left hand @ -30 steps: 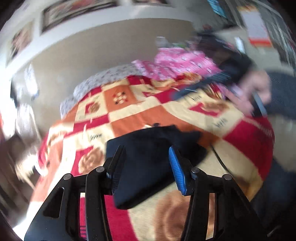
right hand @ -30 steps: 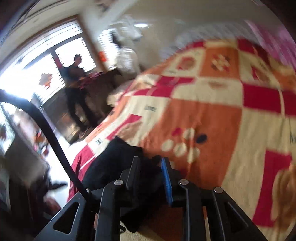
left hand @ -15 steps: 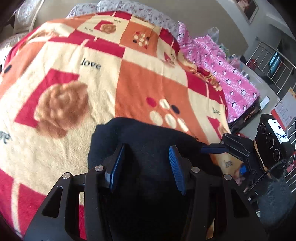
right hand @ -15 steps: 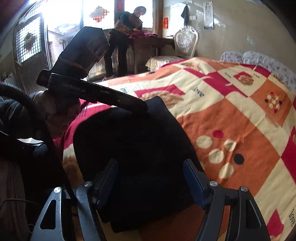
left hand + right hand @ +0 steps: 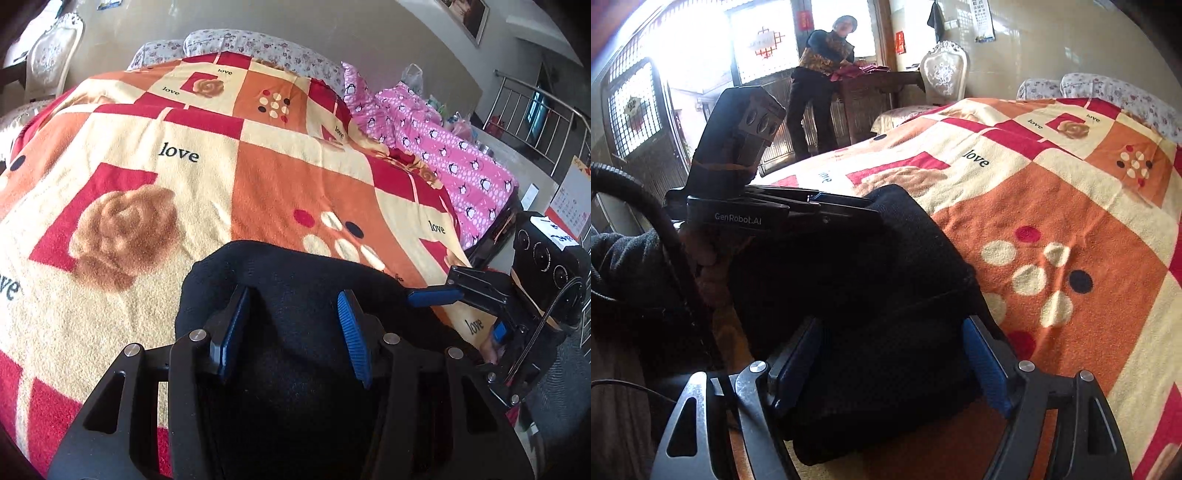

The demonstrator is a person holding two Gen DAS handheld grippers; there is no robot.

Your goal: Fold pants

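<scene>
At the near edge of the bed (image 5: 122,325), the folded black pants (image 5: 303,295) lie in a compact bundle on the patterned blanket (image 5: 295,184), which serves here as the landmark. The left tongs (image 5: 291,328) hang just over the bundle with their blue pads apart and no cloth pinched between them, so they stand open. The right tongs (image 5: 890,365) reach in from the blanket's right side over the same bundle; their jaws are opening, the pants lie between and under the pads, and the pads do not press on the fabric. In the right wrist view the left tongs (image 5: 849,206) lie across the top of the pants, with a hand (image 5: 709,258) and a dark sleeve (image 5: 624,258) behind them. In the left wrist view the right tongs (image 5: 436,297) show as one blue pad at the bundle's right edge. Farther up the blanket come a rose square (image 5: 122,236) and the word "love". Past the blanket's far end lie floral pillows (image 5: 258,48); along its right side runs pink penguin-print bedding (image 5: 450,155). Beyond the blanket's left side stand a white chair (image 5: 943,74) and a person (image 5: 820,85) at a dark table (image 5: 875,88).
</scene>
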